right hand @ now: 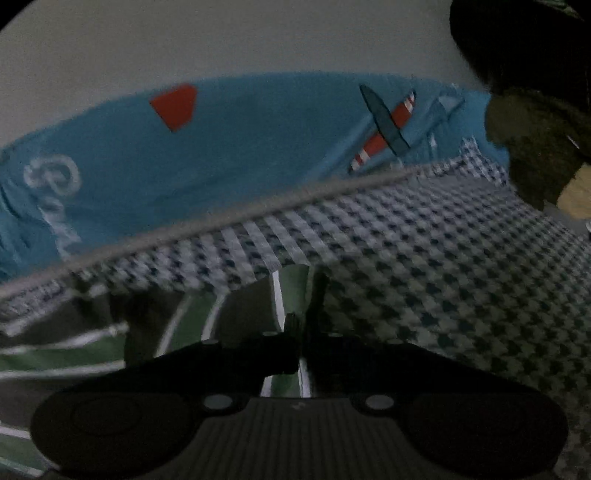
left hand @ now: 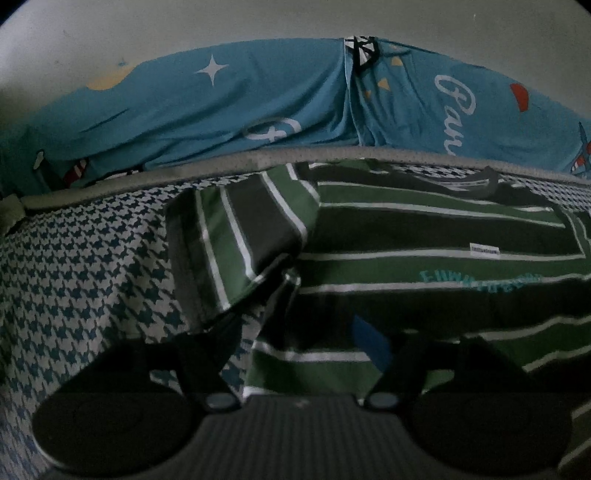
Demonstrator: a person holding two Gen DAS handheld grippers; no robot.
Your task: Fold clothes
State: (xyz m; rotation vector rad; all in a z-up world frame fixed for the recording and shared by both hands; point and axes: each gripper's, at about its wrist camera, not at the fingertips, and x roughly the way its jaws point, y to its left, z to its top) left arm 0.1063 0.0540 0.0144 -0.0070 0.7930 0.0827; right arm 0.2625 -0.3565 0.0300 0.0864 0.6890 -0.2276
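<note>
A green and dark striped shirt with white lines lies spread on a houndstooth bed cover. One sleeve is folded up at its left side. My left gripper is open low over the shirt's near left edge, and the cloth lies under and between its dark fingers without being pinched. In the right wrist view, my right gripper is shut on a raised edge of the striped shirt where it meets the houndstooth cover.
Grey piping runs along the cover's far edge. Behind it lies a blue printed sheet with a star and white lettering, then a pale wall. A dark plush object sits at the far right.
</note>
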